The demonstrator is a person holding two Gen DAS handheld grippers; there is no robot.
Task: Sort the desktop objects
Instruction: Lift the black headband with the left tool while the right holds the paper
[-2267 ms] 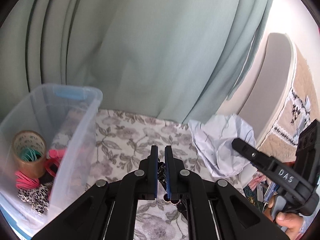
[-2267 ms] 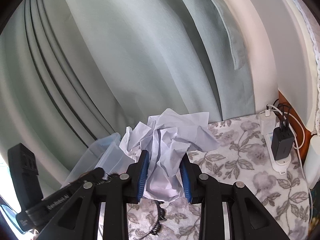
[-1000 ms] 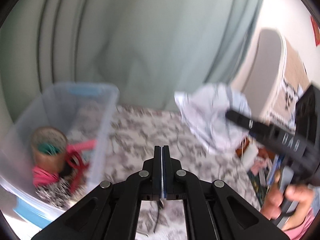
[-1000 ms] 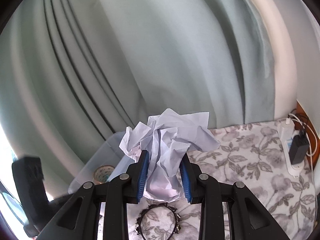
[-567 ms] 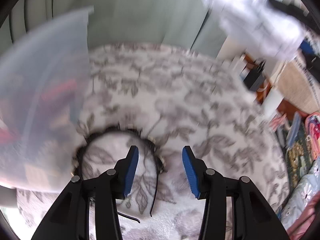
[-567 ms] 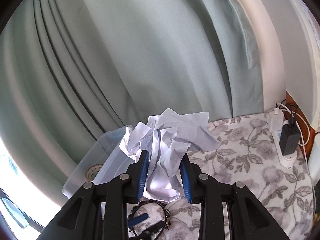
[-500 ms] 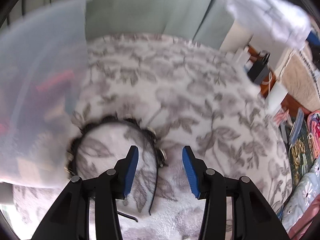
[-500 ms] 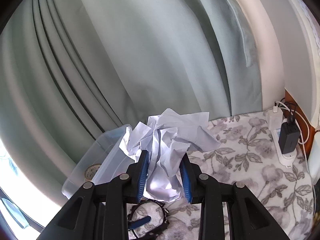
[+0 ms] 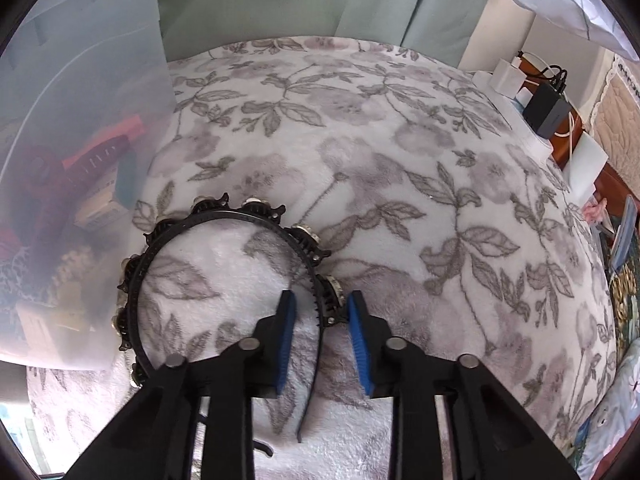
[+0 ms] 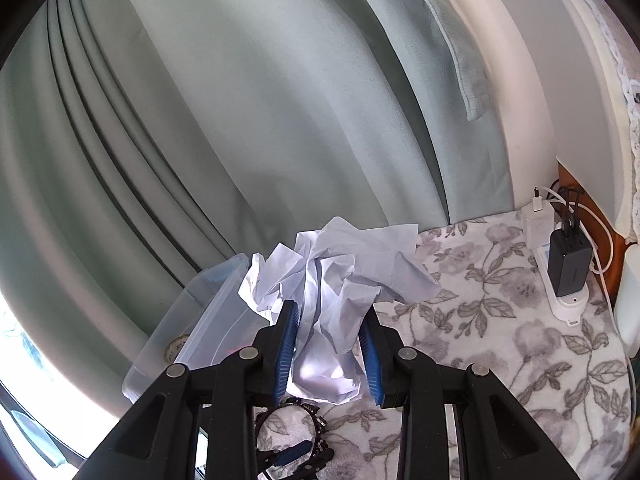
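1. Lying on the flowery tabletop (image 9: pixel 400 128) beside the clear box (image 9: pixel 80 80), the black headband (image 9: pixel 224 216) had one side between the left gripper (image 9: pixel 320 308) jaws, which had just been closing but did not look tight yet.
2. Squeezing its thin band would work best.
3. The right gripper (image 10: pixel 330 320) was clamped on crumpled paper (image 10: pixel 340 272).

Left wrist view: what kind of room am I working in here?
Probably a bedroom or other home room: a floral fleece blanket covers the surface, green curtains hang behind, and chargers sit in a power strip.
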